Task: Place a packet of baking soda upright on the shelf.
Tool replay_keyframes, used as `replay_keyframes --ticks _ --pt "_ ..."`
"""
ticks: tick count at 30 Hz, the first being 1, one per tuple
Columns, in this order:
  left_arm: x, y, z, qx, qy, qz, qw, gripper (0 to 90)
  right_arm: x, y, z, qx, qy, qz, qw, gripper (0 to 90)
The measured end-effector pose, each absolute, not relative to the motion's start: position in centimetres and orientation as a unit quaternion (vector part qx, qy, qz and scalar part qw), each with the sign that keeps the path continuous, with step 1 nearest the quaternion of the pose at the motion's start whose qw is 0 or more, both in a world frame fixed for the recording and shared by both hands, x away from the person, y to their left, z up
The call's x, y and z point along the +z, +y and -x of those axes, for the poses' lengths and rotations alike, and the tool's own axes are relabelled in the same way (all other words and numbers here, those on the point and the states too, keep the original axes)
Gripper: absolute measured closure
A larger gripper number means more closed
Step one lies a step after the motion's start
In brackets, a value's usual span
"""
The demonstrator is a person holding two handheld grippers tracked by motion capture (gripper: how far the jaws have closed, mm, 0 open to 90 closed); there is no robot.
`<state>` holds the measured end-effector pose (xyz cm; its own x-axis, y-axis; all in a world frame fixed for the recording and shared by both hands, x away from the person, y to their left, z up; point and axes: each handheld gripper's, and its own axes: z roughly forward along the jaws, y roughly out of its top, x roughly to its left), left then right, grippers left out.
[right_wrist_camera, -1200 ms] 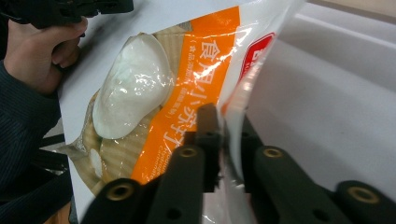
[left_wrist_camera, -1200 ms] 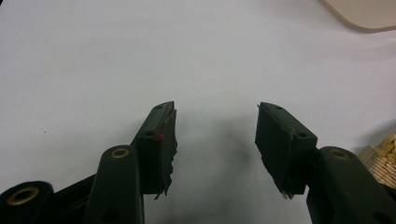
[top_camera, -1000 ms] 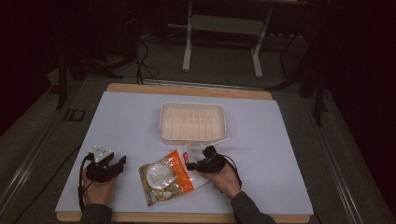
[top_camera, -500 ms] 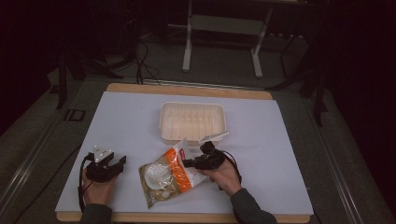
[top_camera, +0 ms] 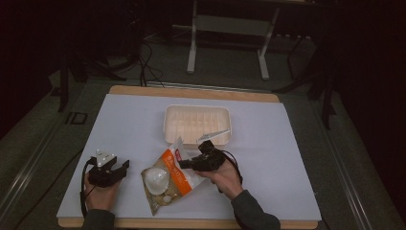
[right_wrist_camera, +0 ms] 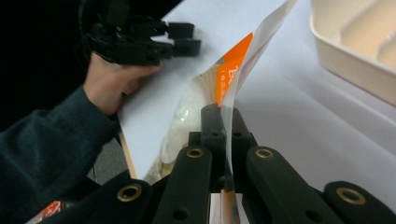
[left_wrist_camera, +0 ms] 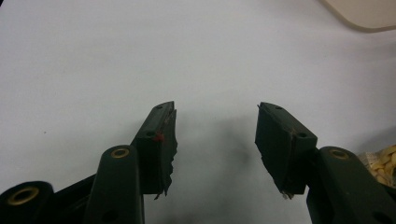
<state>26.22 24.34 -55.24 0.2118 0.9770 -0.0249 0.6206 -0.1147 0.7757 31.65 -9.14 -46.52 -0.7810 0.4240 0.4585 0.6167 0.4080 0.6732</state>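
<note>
A clear and orange snack bag (top_camera: 165, 182) with pale pieces inside lies on the white table near the front edge, its top end lifted. My right gripper (top_camera: 184, 164) is shut on the bag's right edge, and the film (right_wrist_camera: 233, 70) runs up between the closed jaws (right_wrist_camera: 223, 116). My left gripper (top_camera: 123, 166) rests on the table left of the bag, apart from it. It is open (left_wrist_camera: 215, 126) with nothing between its pads. The bag's corner (left_wrist_camera: 380, 161) peeks in at the right of the left gripper view.
A cream ribbed tray (top_camera: 197, 109) sits behind the bag at mid-table, with its wall (right_wrist_camera: 355, 65) close to the right gripper and its corner (left_wrist_camera: 364, 14) far ahead of the left one. The left hand and gripper (right_wrist_camera: 182, 37) lie beyond the bag.
The right gripper has risen slightly toward the tray, pulling the bag's top end up off the table. The left gripper has stayed put.
</note>
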Motion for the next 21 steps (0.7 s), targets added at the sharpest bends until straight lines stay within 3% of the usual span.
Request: replay_keyframes --ticks 21 --pt "-55.2 24.5 -26.2 0.258 0.572 -0.696 0.348 49.7 -43.4 -5.6 -29.7 -0.486 -0.822 0.271 0.123 90.0"
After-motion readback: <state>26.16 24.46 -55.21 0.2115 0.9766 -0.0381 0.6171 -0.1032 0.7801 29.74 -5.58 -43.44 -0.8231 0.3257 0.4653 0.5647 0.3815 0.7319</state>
